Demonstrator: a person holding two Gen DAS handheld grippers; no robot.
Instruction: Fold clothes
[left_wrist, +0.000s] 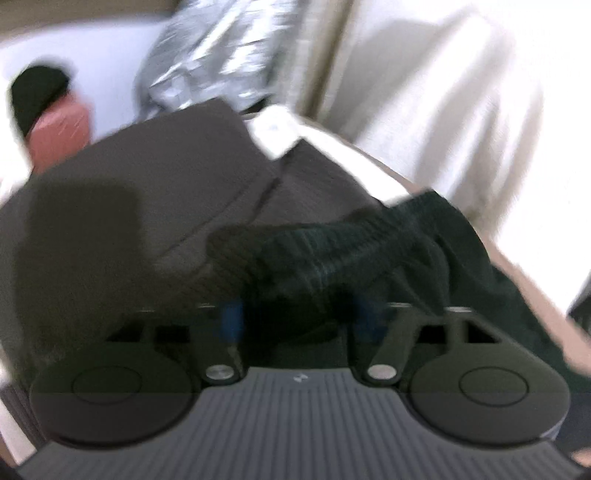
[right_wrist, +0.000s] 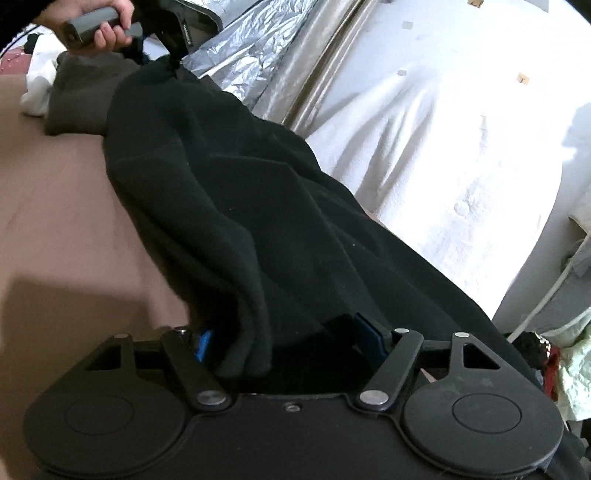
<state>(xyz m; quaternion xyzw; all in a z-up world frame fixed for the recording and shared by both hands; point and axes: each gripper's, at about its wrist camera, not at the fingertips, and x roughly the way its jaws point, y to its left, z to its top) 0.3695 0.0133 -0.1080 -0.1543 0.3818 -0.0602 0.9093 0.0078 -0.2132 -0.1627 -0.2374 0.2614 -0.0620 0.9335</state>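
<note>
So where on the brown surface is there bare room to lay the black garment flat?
Free: the brown surface left of the black garment, below the grey folded garment. Crowded: the far end, with the grey garment and white cloth.

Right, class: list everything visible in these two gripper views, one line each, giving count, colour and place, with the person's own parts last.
Black garment: one, black, stretched between both grippers above the bed.
Grey-brown garment: one, lying on the bed beyond it.
White cloth: one, white, beside the grey-brown garment.
Bed sheet: one, pinkish-brown, underneath.
Foil sheet: one, silver, behind the bed.
White cover: one, right of the bed.
Left gripper: black, pinching the garment's far end.
Right gripper: black, blue pads, cloth between them.
Hand: one, holding the left gripper's handle.
</note>
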